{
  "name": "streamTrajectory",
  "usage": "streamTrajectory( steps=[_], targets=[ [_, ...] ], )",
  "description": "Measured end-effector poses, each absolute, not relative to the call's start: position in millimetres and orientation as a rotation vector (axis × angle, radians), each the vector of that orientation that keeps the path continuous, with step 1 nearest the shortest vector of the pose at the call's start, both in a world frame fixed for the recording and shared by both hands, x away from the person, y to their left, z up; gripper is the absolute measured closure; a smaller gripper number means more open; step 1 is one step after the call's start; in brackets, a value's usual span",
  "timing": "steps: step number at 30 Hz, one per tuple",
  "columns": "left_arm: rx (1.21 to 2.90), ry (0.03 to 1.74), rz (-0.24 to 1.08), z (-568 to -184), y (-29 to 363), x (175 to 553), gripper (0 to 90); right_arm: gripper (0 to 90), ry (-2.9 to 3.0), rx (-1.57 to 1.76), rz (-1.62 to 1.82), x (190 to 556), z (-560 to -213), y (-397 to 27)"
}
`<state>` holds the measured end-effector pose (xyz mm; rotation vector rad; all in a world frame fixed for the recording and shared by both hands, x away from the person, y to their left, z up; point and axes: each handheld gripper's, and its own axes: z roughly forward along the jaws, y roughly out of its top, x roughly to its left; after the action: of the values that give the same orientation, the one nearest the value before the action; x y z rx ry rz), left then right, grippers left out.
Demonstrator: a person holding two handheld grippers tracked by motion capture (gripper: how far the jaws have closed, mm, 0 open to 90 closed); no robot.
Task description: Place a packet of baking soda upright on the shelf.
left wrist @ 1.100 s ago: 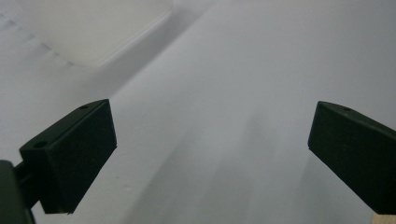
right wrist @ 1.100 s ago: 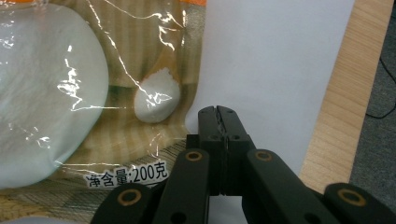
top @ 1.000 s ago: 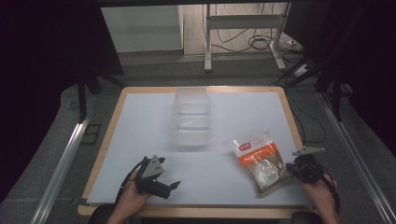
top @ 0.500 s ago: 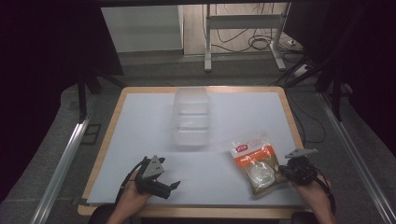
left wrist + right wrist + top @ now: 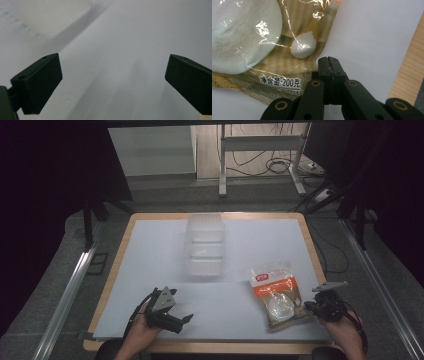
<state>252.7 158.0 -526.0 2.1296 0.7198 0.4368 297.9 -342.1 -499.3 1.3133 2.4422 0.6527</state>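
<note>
White table (image 5: 150, 250), dark room | left tongs (image 5: 112, 82) wide, idle | right tongs (image 5: 329, 65) closed, seemingly pinching the bag (image 5: 262, 37) corner; bag lies just left | risk: thin film slips out, bag drops short of bin (image 5: 204, 245).

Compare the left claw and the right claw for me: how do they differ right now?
The left claw is wide open with bare mat between its jaws; the right claw is shut, jaws pressed together. The left claw sits on the table far from the bag, nothing near its tips; the right claw is at the bag's edge, though whether it pinches the film is unclear. Both are black, hand-held and low over the table.
</note>
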Motion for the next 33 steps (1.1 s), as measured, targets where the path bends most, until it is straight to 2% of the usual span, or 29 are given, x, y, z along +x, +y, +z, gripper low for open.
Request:
streamTrajectory(
  steps=[33],
  targets=[
    [2.128, 0.700, 0.443, -525.2, 156.3, 251.4, 1.2, 88.5, 2.658, 1.112, 0.688, 266.6, -500.0, -295.7]
  ],
)
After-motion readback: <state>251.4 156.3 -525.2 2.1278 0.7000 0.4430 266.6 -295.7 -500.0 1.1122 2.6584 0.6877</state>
